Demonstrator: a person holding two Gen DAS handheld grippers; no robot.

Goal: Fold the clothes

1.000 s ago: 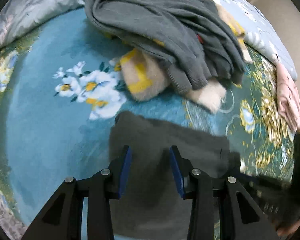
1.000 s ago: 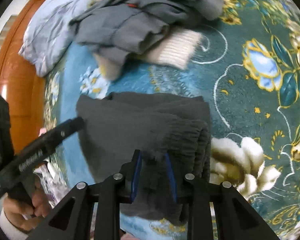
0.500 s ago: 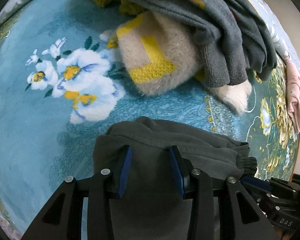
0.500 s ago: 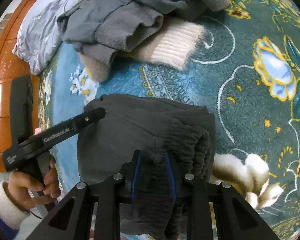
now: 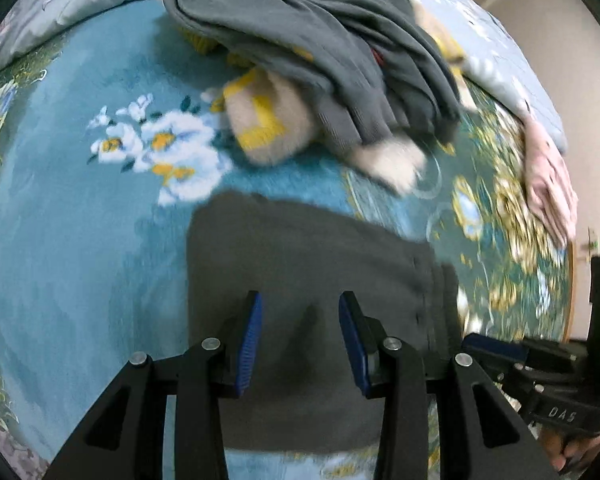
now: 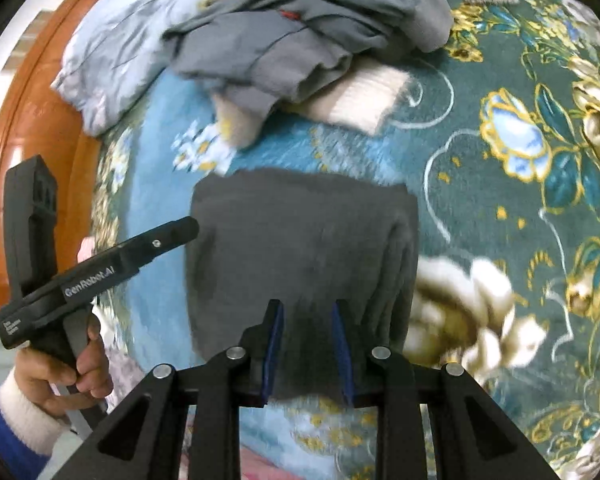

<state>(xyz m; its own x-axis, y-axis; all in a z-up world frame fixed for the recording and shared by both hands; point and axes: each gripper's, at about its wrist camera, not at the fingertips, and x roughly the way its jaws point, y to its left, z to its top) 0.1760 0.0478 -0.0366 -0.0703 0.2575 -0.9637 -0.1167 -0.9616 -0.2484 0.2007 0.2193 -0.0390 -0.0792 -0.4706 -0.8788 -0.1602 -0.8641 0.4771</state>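
left wrist view: the dark grey folded trousers point(image 5: 300, 264) lie flat as a neat rectangle on the teal floral bedspread point(image 5: 72, 240), their gathered waistband along the right edge. the left tongs point(image 5: 299, 336) hang over the near half of the fold with jaws parted and nothing between them, so released. the right tongs point(image 5: 496, 350) show at the lower right, just beside the waistband; this view does not show how their jaws stand. beyond the trousers, a strip of bare bedspread separates them from a heap of grey garments point(image 5: 320, 40) draped over a beige and yellow knitted piece point(image 5: 268, 132). a pink garment point(image 5: 552, 184) lies at the far right edge. open bedspread runs wide to the left. half a second ago the far edge of the trousers bulged upward and the heap sat closer; now the fold is flat and the camera is farther back.

right wrist view: the trousers point(image 6: 296, 240) sit mid-bed, layered folds stacked on their right side. the right tongs point(image 6: 306, 344) are parted over the near edge, wider than before, gripping nothing. the left tongs point(image 6: 176, 232) touch the trousers' left edge, held by a hand point(image 6: 60, 376) in a blue sleeve. a wooden bed frame point(image 6: 24, 128) borders the left.
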